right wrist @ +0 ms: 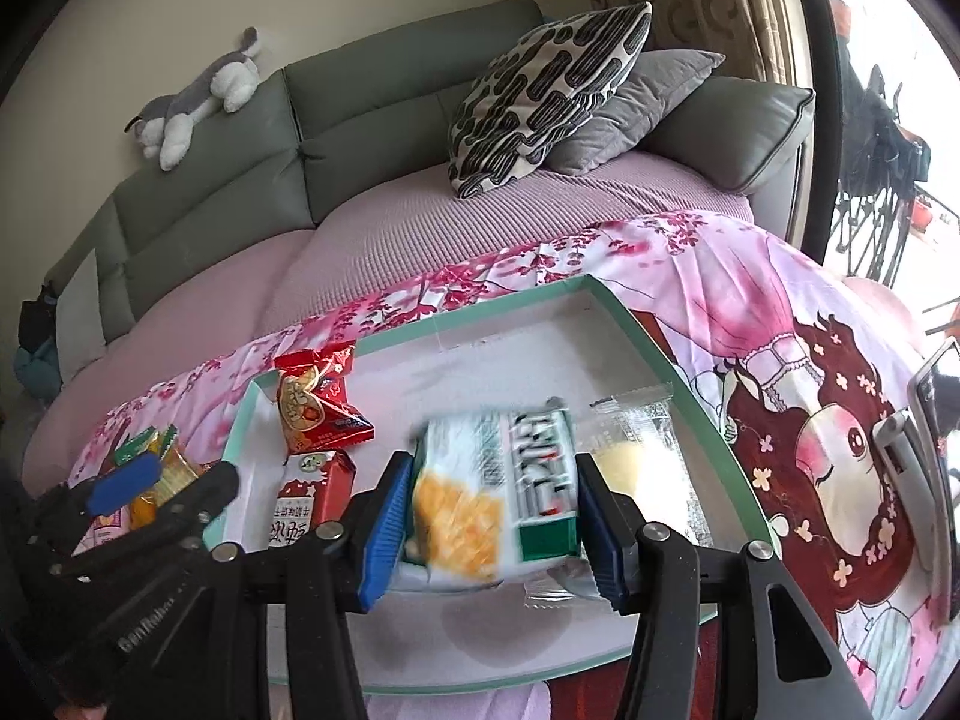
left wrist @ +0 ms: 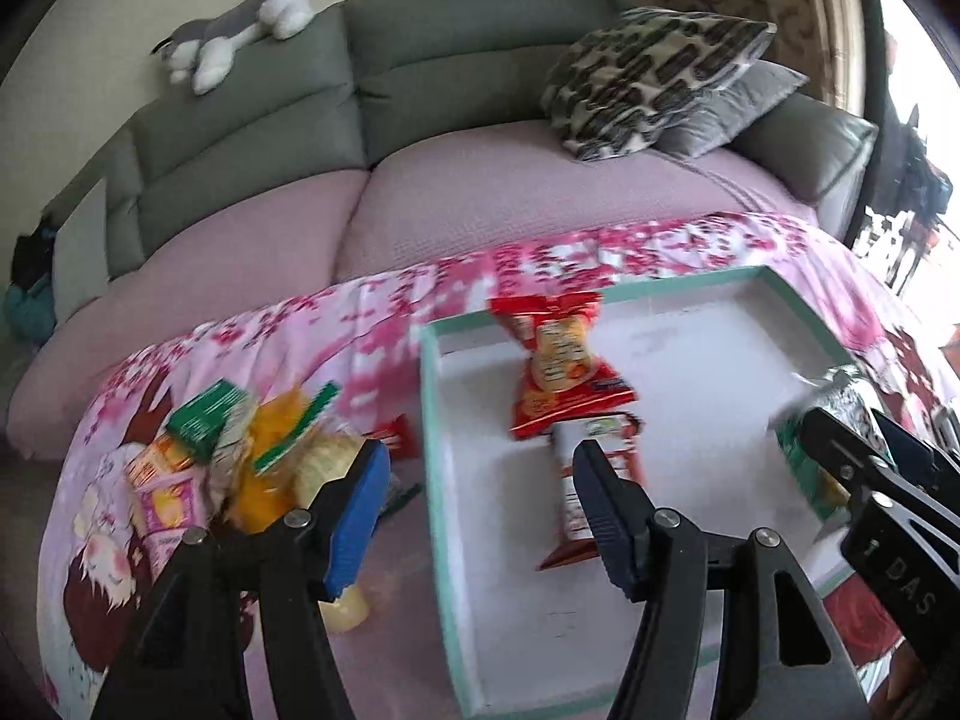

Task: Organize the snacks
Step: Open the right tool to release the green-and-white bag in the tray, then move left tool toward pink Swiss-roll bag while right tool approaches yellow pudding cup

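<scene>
A white tray with a mint-green rim [left wrist: 429, 420] [right wrist: 636, 324] lies on a pink flowered cloth. In it are a red snack packet [left wrist: 564, 360] [right wrist: 315, 399], a red and white packet [left wrist: 591, 480] [right wrist: 312, 495] and a clear packet with a pale cake [right wrist: 642, 456]. My right gripper [right wrist: 492, 519] is shut on a green and white snack packet [right wrist: 498, 492] above the tray; it also shows in the left wrist view [left wrist: 864, 438]. My left gripper [left wrist: 480, 510] is open and empty over the tray's left rim. A pile of snacks [left wrist: 240, 456] [right wrist: 150, 468] lies left of the tray.
A grey sofa [left wrist: 420, 72] with a pink cover stands behind the cloth. Two cushions [left wrist: 654, 72] [right wrist: 552, 84] lie on it at the right and a plush dog [left wrist: 240, 24] on its back. A phone-like device [right wrist: 924, 420] sits at the far right.
</scene>
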The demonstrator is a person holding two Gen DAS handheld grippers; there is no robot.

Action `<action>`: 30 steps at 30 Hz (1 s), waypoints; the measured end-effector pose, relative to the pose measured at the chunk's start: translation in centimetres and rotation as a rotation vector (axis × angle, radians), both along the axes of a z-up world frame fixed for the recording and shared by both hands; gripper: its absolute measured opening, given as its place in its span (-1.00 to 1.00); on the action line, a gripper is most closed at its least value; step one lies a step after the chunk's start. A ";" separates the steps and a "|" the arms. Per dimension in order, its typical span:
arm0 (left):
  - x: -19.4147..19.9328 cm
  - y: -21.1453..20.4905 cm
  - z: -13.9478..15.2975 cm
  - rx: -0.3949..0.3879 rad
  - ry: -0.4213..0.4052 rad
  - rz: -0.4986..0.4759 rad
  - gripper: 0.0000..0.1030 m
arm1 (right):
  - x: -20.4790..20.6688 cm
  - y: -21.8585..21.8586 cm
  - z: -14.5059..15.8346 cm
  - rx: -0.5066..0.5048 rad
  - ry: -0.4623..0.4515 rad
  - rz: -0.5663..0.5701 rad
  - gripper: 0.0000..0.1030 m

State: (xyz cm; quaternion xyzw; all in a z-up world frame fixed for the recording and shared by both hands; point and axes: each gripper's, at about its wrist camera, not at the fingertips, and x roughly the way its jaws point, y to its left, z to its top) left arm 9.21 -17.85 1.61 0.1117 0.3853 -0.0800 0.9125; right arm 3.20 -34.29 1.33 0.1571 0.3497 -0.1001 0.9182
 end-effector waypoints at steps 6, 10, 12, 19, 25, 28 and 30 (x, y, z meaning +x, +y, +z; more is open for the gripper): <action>0.2 1.5 0.2 -0.014 -0.013 0.059 0.75 | 0.0 0.2 0.1 -0.034 -0.003 -0.005 0.43; 0.4 1.9 0.0 -0.018 -0.014 0.080 0.75 | 0.2 0.4 0.0 -0.050 0.001 0.002 0.69; 0.5 2.2 -0.1 -0.013 -0.016 0.095 0.79 | 0.3 0.7 -0.1 -0.073 0.004 0.007 0.96; 1.0 3.4 -0.7 0.004 -0.033 0.157 0.99 | 0.5 0.8 -0.5 -0.131 0.033 0.001 1.00; 1.1 3.6 -1.1 0.007 -0.032 0.155 0.99 | 0.5 0.8 -0.6 -0.157 0.036 0.003 1.00; 1.1 3.6 -1.0 0.007 -0.039 0.150 0.99 | 0.5 0.8 -0.6 -0.163 0.029 -0.003 1.00; 1.0 3.6 -0.9 0.002 -0.045 0.149 0.99 | 0.4 0.8 -0.6 -0.164 0.026 -0.013 1.00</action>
